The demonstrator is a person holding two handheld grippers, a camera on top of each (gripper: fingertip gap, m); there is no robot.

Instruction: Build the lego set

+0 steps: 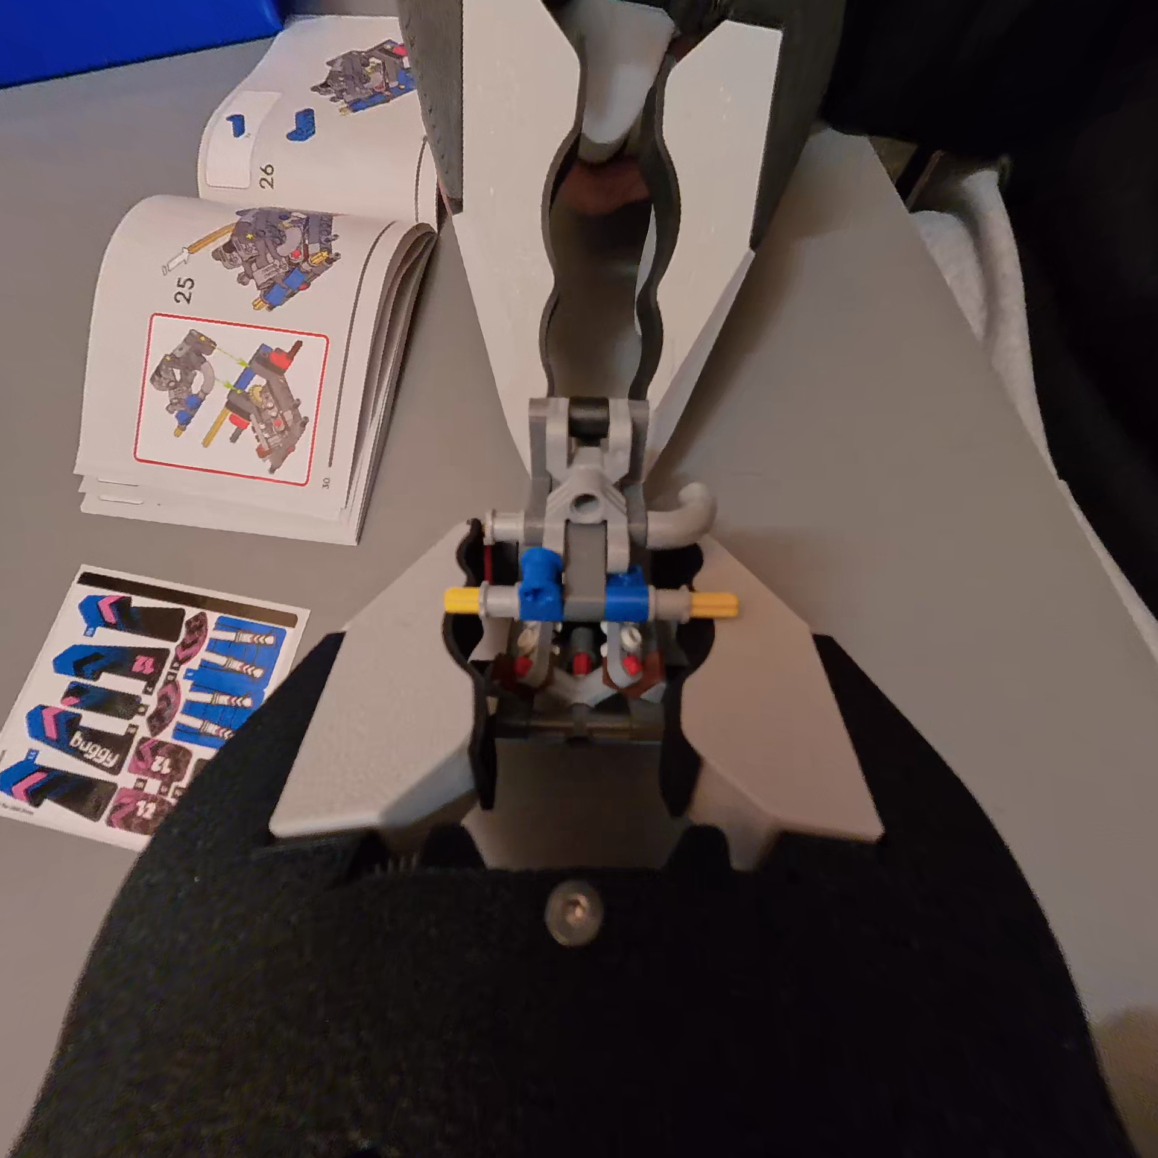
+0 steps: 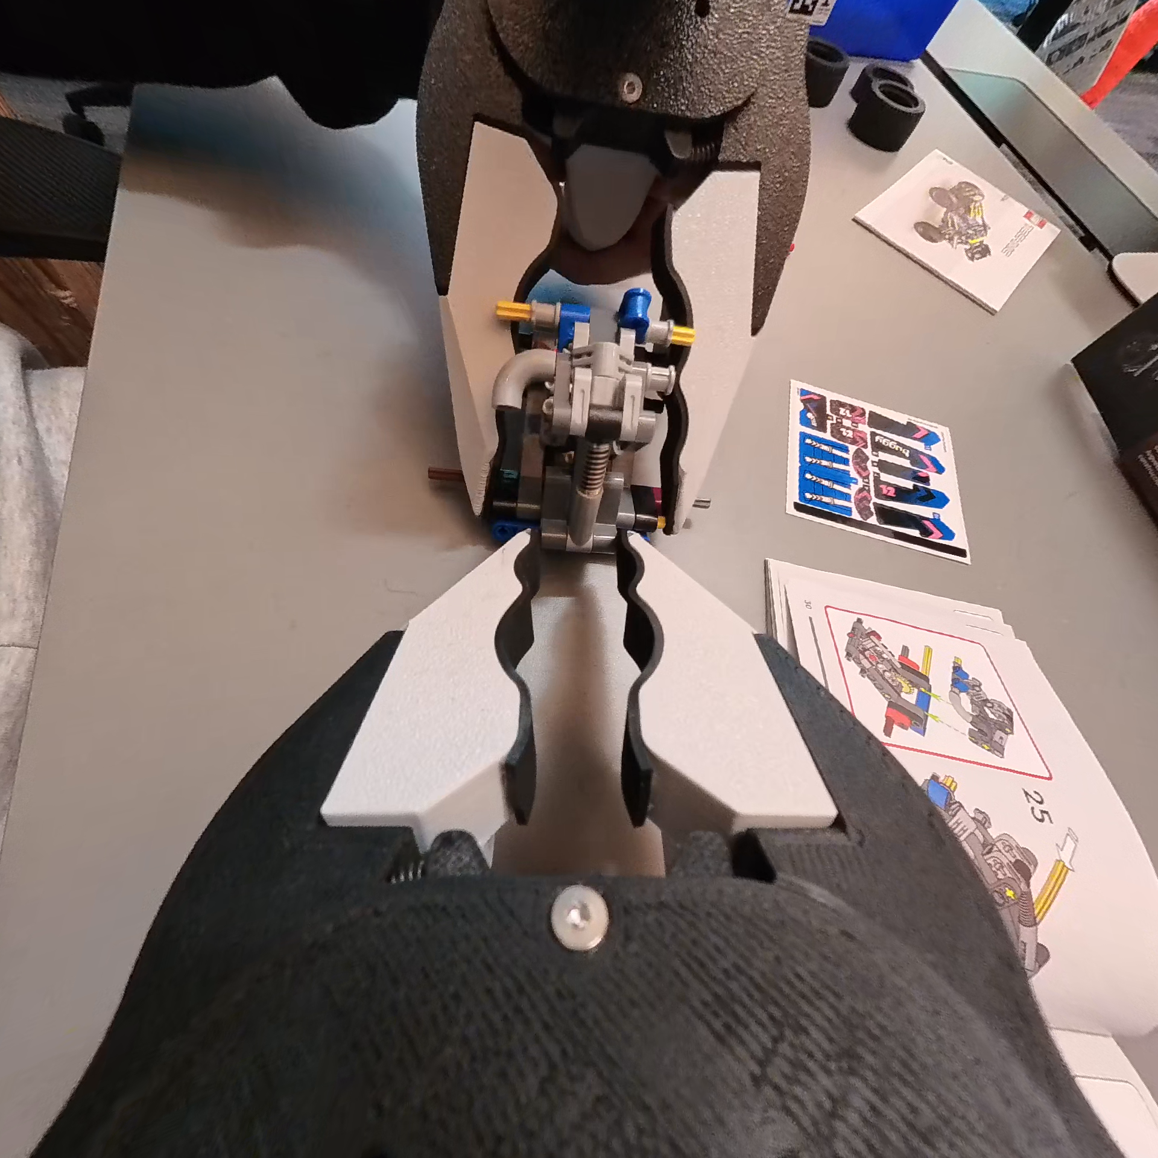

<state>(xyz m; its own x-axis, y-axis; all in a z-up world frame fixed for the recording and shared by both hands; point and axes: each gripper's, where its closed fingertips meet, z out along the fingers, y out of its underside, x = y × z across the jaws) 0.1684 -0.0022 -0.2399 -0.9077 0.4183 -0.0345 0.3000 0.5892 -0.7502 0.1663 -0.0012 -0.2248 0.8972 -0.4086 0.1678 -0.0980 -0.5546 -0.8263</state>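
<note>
A partly built lego assembly (image 1: 583,583) of grey, blue and black parts is held above the grey table (image 1: 877,564). A yellow axle (image 1: 714,605) runs across it, and a grey spring shock (image 2: 592,467) sits on top. My left gripper (image 1: 583,551) is shut on its body from both sides. It also shows in the right wrist view (image 2: 579,520), coming from the top. My right gripper (image 2: 576,545) is shut on the assembly's grey end piece (image 2: 576,529). It also shows in the left wrist view (image 1: 589,407), opposite my left one.
An open instruction booklet (image 1: 238,363) (image 2: 940,720) and a sticker sheet (image 1: 144,702) (image 2: 877,476) lie beside the grippers. Black tyres (image 2: 883,113), a small leaflet (image 2: 952,232) and a dark box (image 2: 1121,388) lie farther off. A blue box (image 1: 125,37) stands at the table's corner. The tips of both grippers are at nearly the same place.
</note>
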